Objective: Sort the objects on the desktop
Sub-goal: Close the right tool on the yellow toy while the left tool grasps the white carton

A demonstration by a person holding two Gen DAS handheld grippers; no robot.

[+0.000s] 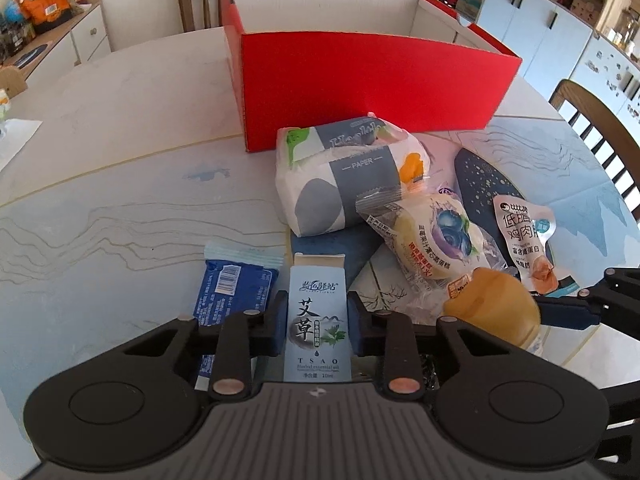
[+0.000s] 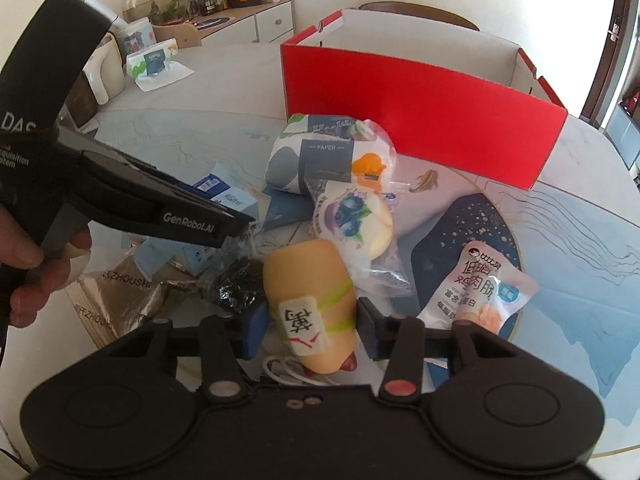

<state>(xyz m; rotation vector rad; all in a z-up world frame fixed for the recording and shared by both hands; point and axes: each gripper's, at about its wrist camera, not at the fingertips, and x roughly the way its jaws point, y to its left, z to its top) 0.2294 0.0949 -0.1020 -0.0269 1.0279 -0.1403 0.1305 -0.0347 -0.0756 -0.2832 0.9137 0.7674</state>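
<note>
A tall light-blue essential-oil box [image 1: 317,280] stands on the table, and my left gripper [image 1: 318,318] is shut on it, one pad on each side. My right gripper [image 2: 312,326] is shut on a yellow squishy toy [image 2: 308,280] with a mahjong-tile label and green bands. That toy [image 1: 494,306] shows at the right of the left wrist view. Behind stands an open red cardboard box [image 1: 360,80], also in the right wrist view [image 2: 420,120]. Between lie a tissue pack [image 1: 340,176], a blueberry cake packet [image 1: 432,240] and a chicken breast pouch [image 1: 524,240].
A blue wipes packet [image 1: 232,288] lies left of the oil box. A dark blue round mat [image 2: 472,224] is under the pouch. A black crinkled packet [image 2: 236,284], brown packets [image 2: 132,292] and a white cable [image 2: 288,376] crowd the near left. Chairs and cabinets ring the table.
</note>
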